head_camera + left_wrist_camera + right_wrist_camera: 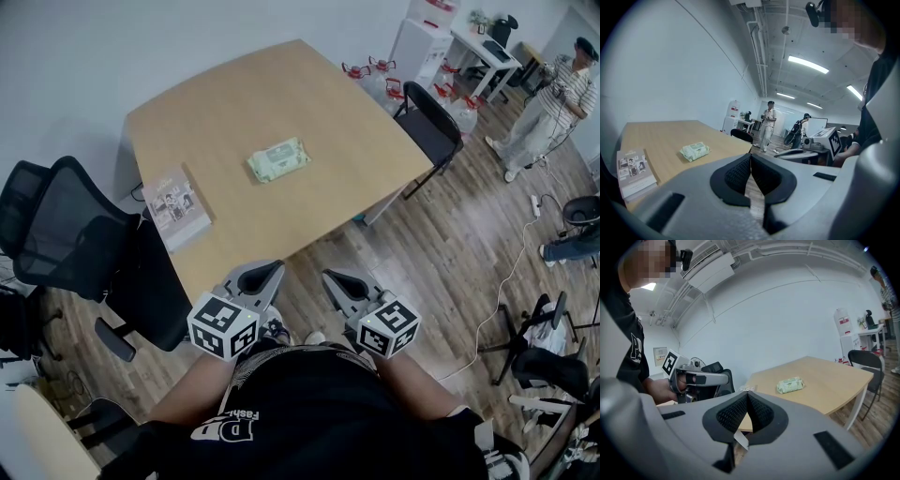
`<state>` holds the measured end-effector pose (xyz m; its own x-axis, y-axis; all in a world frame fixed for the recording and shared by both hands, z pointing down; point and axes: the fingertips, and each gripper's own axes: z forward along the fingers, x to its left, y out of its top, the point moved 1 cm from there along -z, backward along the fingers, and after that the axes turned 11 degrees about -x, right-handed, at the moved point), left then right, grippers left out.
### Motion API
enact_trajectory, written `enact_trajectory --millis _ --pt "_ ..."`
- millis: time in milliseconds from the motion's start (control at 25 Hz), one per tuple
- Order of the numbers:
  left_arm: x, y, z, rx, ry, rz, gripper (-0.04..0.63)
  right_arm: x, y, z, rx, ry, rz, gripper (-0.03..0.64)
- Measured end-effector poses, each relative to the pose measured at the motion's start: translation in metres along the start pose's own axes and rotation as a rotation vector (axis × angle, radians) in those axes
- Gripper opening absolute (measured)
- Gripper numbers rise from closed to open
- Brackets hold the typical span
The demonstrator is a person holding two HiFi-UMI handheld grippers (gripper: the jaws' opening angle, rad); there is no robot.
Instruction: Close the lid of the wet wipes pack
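A pale green wet wipes pack (pixel 278 158) lies flat near the middle of the light wooden table (pixel 309 84). It also shows as a small pack in the left gripper view (pixel 695 151) and the right gripper view (pixel 790 385). From this distance I cannot tell how its lid stands. My left gripper (pixel 272 272) and right gripper (pixel 330 277) are held side by side close to my body, off the table's near corner and far from the pack. Both are shut with nothing between the pads (pixel 740 171) (pixel 736 411).
A book (pixel 175 206) lies at the table's left edge. A black mesh office chair (pixel 66 234) stands to the left and a black chair (pixel 429 122) at the far right side. Beyond it are water bottles (pixel 375 80), a standing person (pixel 548 103) and a floor cable (pixel 506 281).
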<state>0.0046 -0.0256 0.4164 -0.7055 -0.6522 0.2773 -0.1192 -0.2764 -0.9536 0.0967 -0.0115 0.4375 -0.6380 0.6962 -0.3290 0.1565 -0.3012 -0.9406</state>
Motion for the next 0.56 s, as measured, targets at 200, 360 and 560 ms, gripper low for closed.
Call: enact_trajectory --millis 200,360,560 --pt "0.005 0.000 0.001 0.002 0.000 -0.004 0.020 -0.001 0.000 0.005 0.006 0.001 0.000 0.000" --pt "0.007 0.001 0.001 0.004 -0.005 -0.003 0.020 -0.001 -0.001 0.008 0.011 0.002 0.001 0.000" --pt "0.012 0.002 0.006 0.006 -0.010 -0.005 0.020 -0.004 0.000 0.014 0.016 0.004 -0.005 0.000"
